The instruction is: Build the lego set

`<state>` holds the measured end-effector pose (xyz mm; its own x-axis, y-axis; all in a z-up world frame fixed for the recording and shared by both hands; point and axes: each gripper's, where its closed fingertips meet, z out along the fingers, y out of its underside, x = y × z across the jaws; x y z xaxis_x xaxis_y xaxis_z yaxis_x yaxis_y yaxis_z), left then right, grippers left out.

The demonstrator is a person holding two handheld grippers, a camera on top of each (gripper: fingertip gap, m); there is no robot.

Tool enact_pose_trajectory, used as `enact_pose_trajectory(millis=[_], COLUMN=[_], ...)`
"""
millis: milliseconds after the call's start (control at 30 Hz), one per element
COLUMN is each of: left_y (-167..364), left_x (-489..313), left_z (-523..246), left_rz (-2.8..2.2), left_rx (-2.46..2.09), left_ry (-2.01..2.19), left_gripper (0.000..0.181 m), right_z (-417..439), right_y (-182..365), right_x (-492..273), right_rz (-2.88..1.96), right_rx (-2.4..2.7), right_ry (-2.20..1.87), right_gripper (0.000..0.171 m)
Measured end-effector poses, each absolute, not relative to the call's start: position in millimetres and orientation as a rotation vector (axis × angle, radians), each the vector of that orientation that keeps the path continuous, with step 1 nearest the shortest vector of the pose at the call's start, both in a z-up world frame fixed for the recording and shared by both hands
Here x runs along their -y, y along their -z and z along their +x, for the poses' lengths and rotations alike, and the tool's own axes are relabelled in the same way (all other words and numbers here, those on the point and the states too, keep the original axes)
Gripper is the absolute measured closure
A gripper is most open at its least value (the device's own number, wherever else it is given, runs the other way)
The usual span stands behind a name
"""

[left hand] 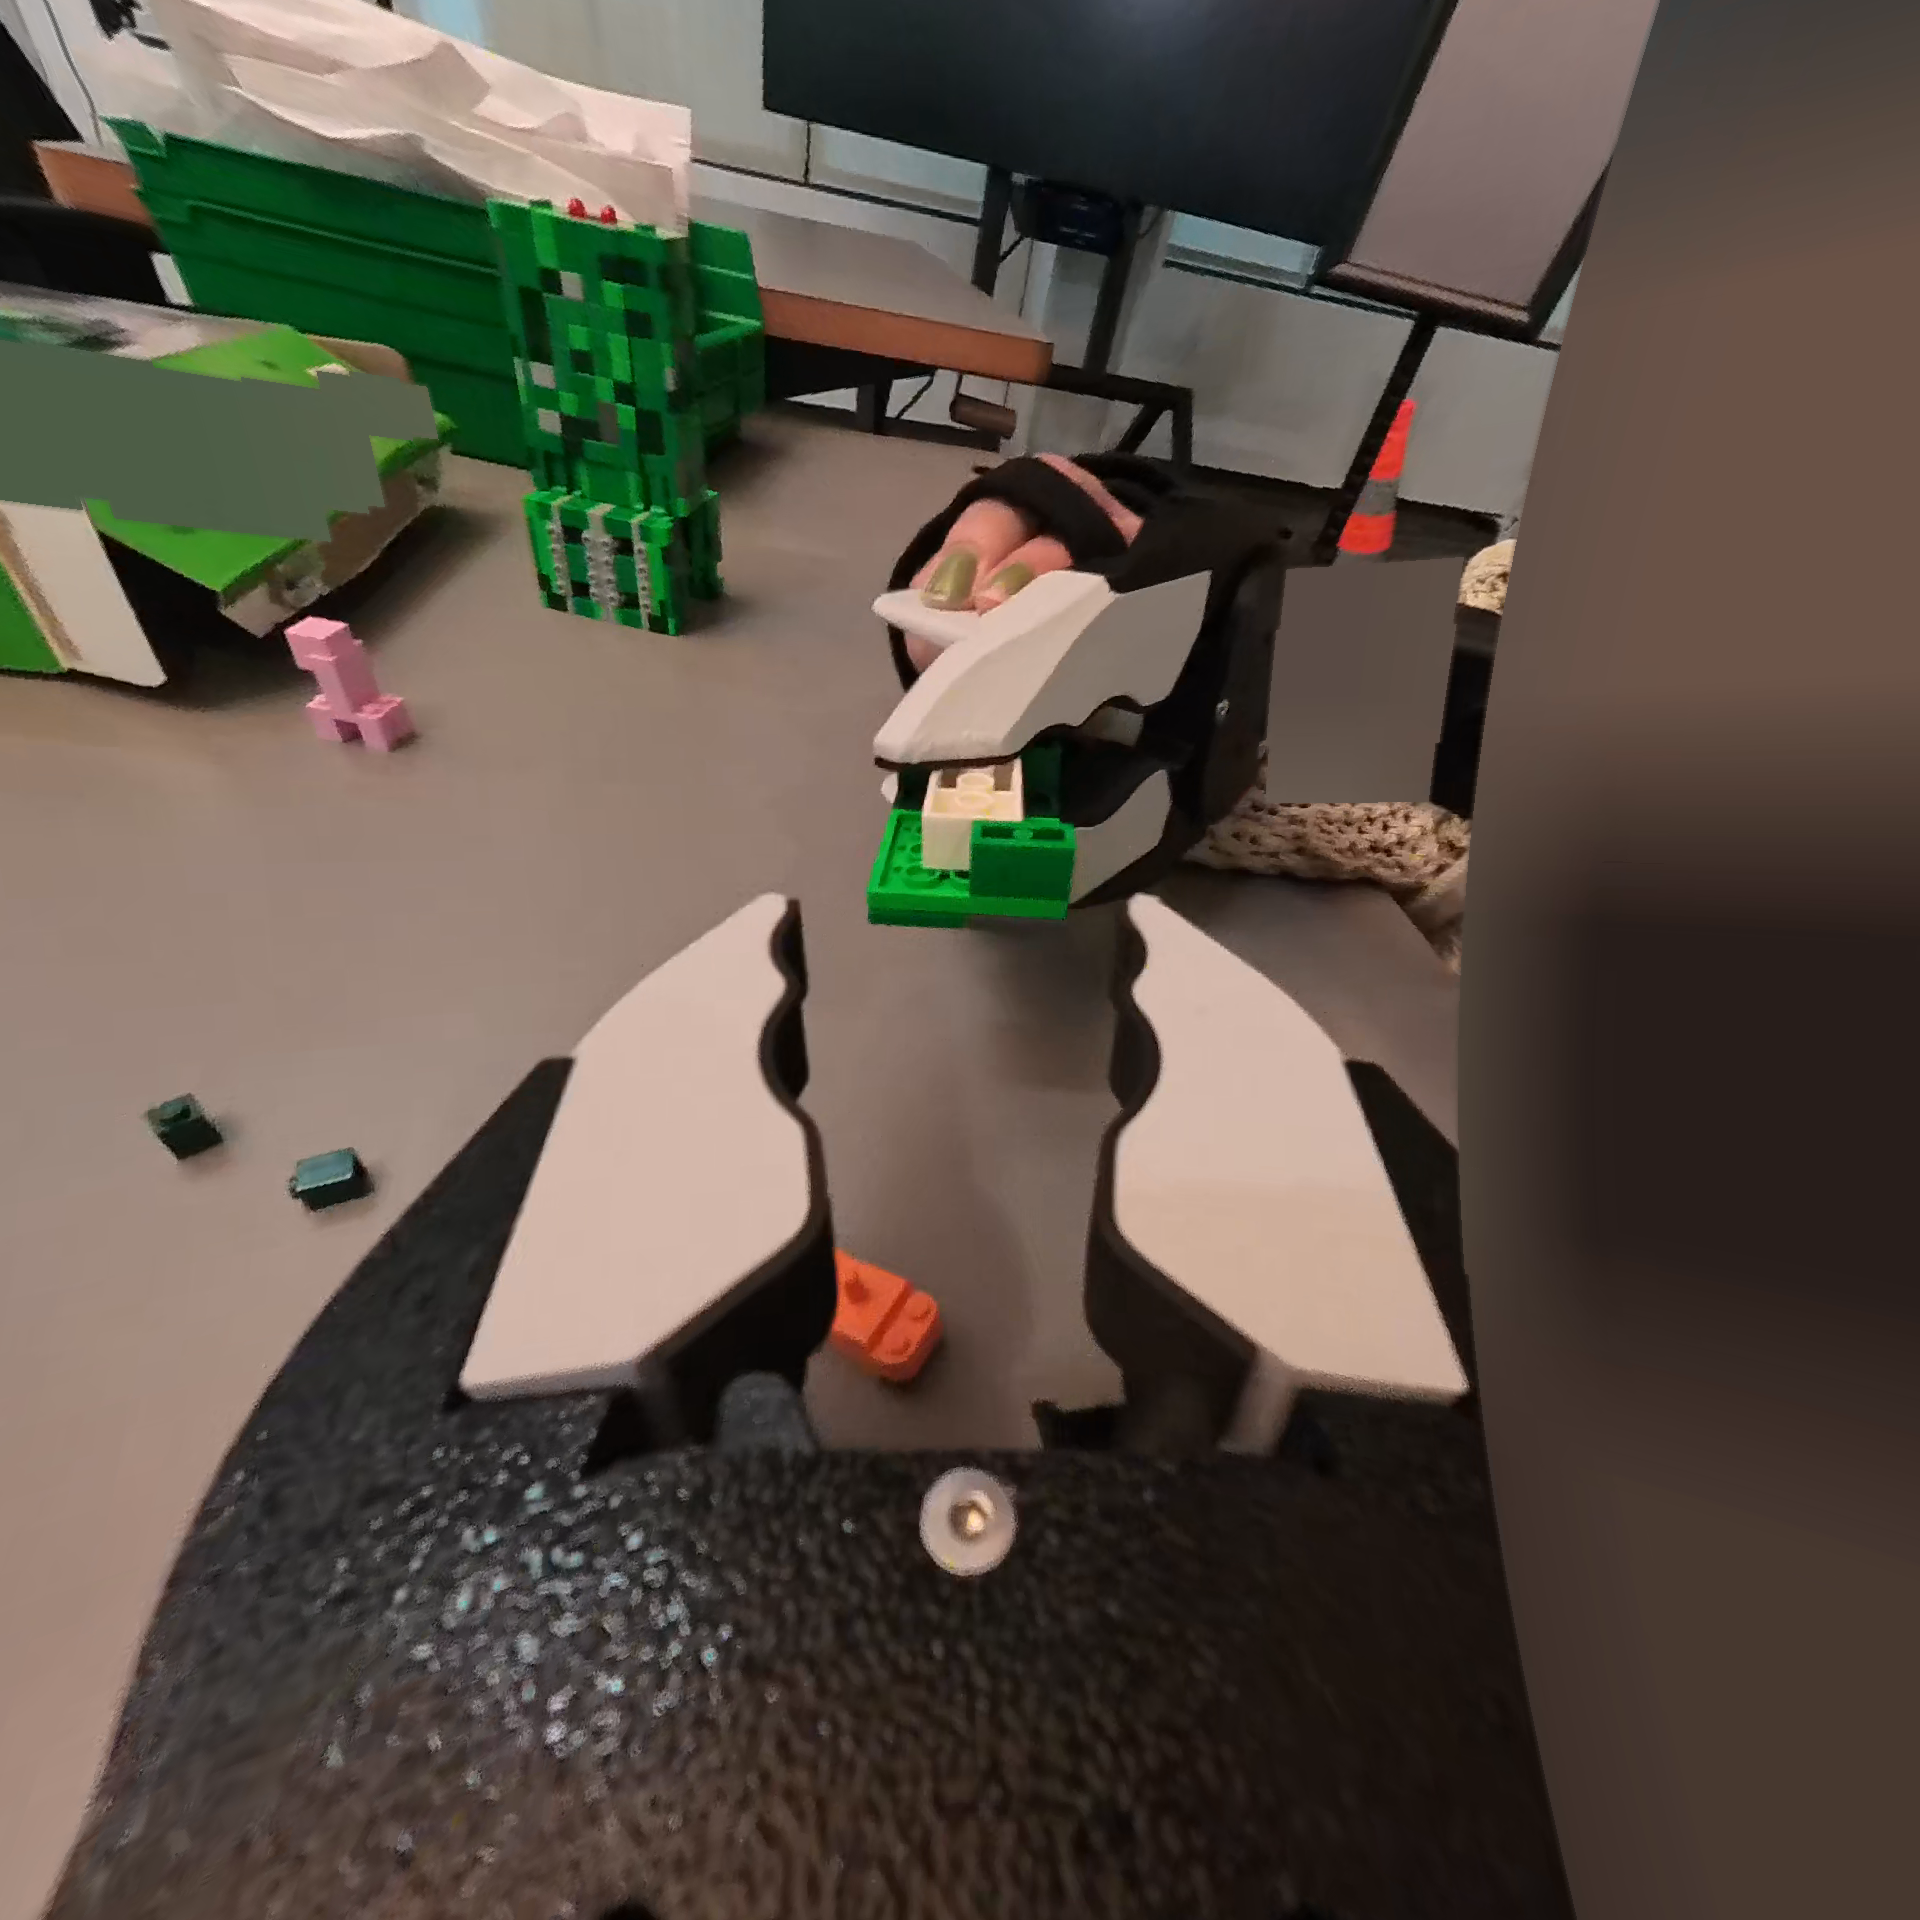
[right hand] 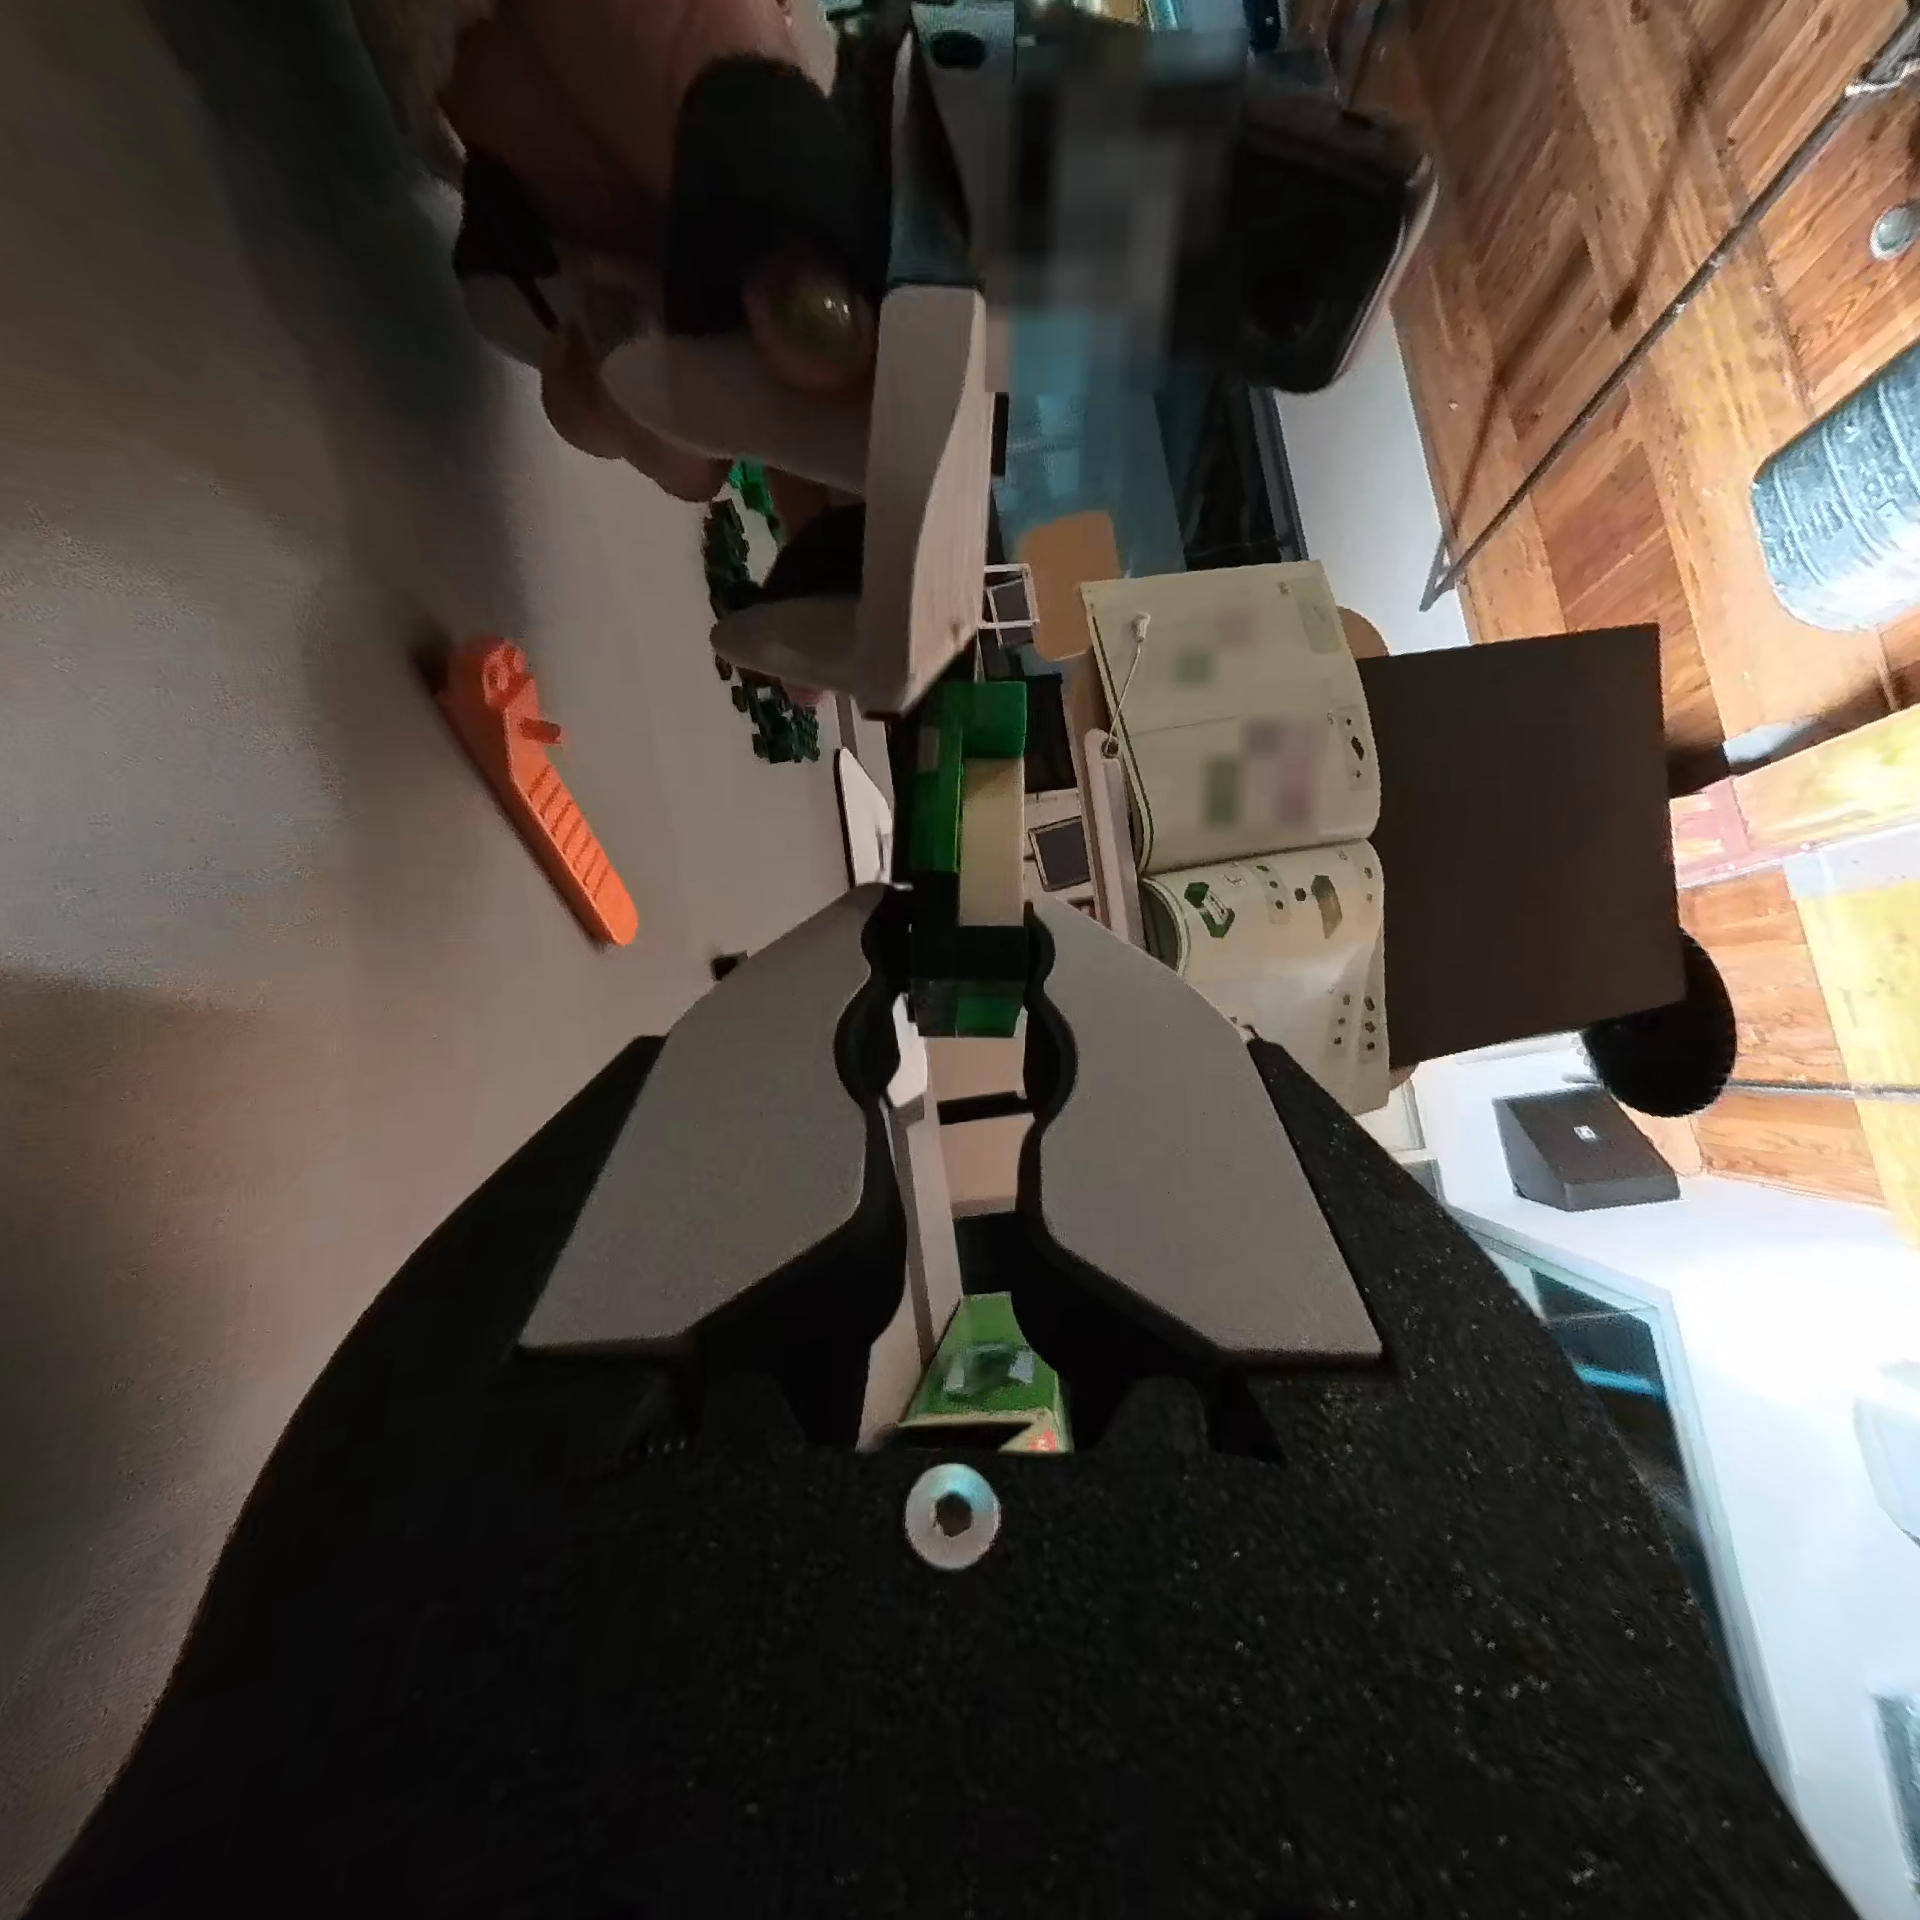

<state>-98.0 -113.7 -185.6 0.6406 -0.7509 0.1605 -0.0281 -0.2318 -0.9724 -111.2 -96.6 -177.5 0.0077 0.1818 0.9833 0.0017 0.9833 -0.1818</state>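
My right gripper [right hand: 961,925] is shut on a small lego assembly [right hand: 945,821] of a bright green plate, a darker green brick and a white brick. In the left wrist view the right gripper [left hand: 982,821] holds the assembly [left hand: 935,883] just above the grey table [left hand: 520,935], with a hand behind it. My left gripper [left hand: 961,930] is open and empty, its tips just short of the assembly. One of its fingers [right hand: 925,540] shows beyond the assembly in the right wrist view.
A built green creeper figure [left hand: 613,416] and a pink pig [left hand: 348,681] stand at the back left, next to the set's box [left hand: 208,520]. Two dark green pieces [left hand: 185,1124] lie at the left. An orange brick separator [right hand: 540,790] lies on the table. An open instruction booklet [right hand: 1247,790] lies beyond.
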Motion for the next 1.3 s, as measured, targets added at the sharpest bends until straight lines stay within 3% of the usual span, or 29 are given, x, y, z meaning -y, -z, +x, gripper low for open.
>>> enact_pose_trajectory(millis=[200,767,867,1000,1300], left_y=[187.0,184.2,184.1,182.2,169.6], left_x=[120.3,121.0,120.1,120.7,106.0], left_z=[-88.7,-88.7,-92.7,-113.7,-191.4], left_rz=[-1.673,-1.633,-1.625,-1.638,-1.541], left_rx=[-0.677,-0.704,-0.68,-0.651,-0.364], left_ry=[0.856,0.784,0.789,0.758,0.469], left_gripper=[0.144,0.146,0.146,0.146,0.146], right_z=[-110.1,-111.0,-113.5,-116.4,-119.3], right_y=[177.4,176.9,180.2,190.4,186.1], right_x=[102.0,103.9,104.4,95.5,54.7], right_rz=[-0.125,-0.116,-0.146,-0.242,-0.709], right_rx=[1.561,1.554,1.572,1.629,1.545], right_ry=[-0.177,-0.167,-0.186,-0.243,-0.665], right_gripper=[0.152,0.152,0.139,0.126,0.127])
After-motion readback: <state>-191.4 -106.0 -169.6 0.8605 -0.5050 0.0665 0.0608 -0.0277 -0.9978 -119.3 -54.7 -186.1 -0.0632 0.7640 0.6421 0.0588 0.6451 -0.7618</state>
